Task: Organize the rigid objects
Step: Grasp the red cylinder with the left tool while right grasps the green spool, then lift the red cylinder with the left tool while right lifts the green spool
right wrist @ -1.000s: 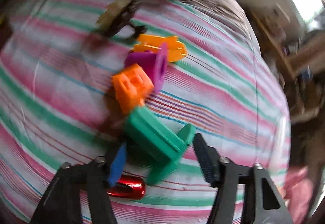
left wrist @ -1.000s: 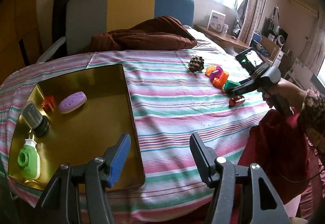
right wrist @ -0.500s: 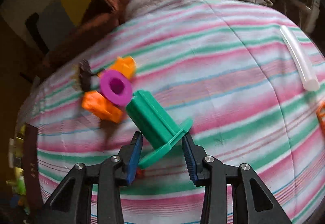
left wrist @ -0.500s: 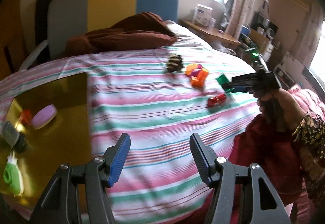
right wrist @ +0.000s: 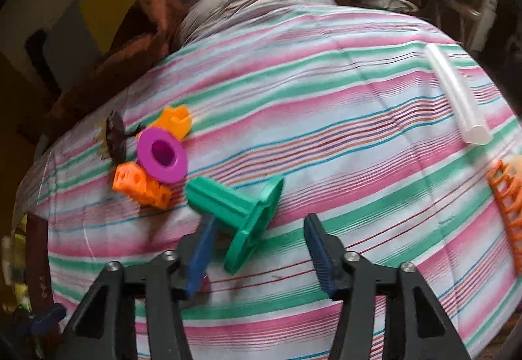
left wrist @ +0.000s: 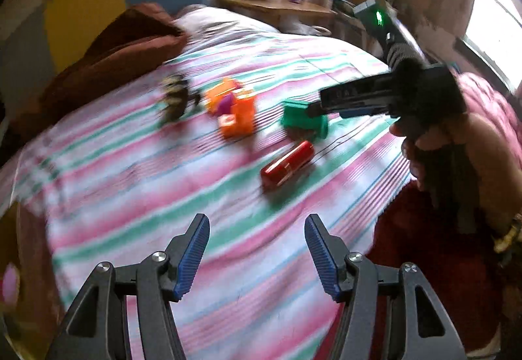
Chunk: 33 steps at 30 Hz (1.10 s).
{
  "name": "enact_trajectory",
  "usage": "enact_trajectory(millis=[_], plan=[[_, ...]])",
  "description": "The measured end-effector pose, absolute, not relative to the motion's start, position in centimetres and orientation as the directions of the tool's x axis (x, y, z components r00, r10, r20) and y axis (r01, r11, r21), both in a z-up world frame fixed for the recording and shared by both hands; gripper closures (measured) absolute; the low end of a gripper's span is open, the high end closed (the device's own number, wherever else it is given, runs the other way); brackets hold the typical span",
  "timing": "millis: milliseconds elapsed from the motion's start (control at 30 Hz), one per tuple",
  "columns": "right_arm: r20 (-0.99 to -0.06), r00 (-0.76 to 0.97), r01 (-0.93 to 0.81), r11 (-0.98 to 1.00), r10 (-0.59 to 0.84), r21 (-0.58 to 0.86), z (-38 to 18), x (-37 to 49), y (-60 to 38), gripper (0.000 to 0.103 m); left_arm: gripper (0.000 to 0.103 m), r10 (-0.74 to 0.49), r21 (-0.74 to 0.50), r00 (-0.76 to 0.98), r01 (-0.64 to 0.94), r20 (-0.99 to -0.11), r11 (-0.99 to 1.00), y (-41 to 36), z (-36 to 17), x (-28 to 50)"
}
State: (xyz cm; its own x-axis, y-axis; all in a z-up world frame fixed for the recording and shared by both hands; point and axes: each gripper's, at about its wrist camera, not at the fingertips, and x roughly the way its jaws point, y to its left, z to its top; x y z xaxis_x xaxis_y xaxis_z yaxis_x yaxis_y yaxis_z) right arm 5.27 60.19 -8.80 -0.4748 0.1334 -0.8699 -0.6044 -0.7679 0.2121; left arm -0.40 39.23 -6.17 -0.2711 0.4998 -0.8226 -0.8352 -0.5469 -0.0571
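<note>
Right gripper (right wrist: pixel 257 249) was spread wide, green spool (right wrist: pixel 238 210) lying between its fingers, left pad touching the stem, right pad apart. Purple ring (right wrist: pixel 162 155) and orange block (right wrist: pixel 141 185) lay at 10 o'clock of the spool. Left gripper (left wrist: pixel 257 257) was spread, empty, over the striped sheet (left wrist: pixel 137 183); red cylinder (left wrist: pixel 287 161) at 12 o'clock.

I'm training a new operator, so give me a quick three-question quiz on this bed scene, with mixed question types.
1. True or false: the left gripper holds nothing.
2. Which lies between the right gripper's open fingers? A purple plastic ring; B green flanged plastic spool; C clear tube.
3. What surface carries the pieces?
Key: 1 true; 2 B; 3 the pink-and-green striped bedspread.
</note>
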Motion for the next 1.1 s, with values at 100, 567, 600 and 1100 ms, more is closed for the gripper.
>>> enact_trajectory(millis=[100, 567, 600, 1100], plan=[[-0.857, -0.491, -0.63, -0.742, 0.153, 0.229, -8.5, 5.3, 61.0, 0.044, 0.041, 0.5, -0.058, -0.246, -0.854, -0.83, -0.517, 42.0, -7.1, -1.4], [-0.809, -0.564, -0.546, -0.81, 0.169, 0.212, -6.7, 4.2, 59.6, 0.038, 0.077, 0.514, -0.062, -0.201, -0.892, -0.834, -0.448, 46.6, -11.6, -4.0], [-0.812, -0.559, -0.535, -0.822, 0.169, 0.198, -6.8, 3.9, 59.3, 0.038, 0.077, 0.524, -0.072, -0.195, -0.893, -0.829, -0.445, 46.2, -11.7, -4.1], [-0.871, -0.388, -0.327, -0.929, 0.301, -0.176, -10.0, 0.5, 54.8, 0.039, 0.077, 0.543, -0.056, -0.346, -0.805, -0.765, -0.591, 36.3, -11.7, -3.4]])
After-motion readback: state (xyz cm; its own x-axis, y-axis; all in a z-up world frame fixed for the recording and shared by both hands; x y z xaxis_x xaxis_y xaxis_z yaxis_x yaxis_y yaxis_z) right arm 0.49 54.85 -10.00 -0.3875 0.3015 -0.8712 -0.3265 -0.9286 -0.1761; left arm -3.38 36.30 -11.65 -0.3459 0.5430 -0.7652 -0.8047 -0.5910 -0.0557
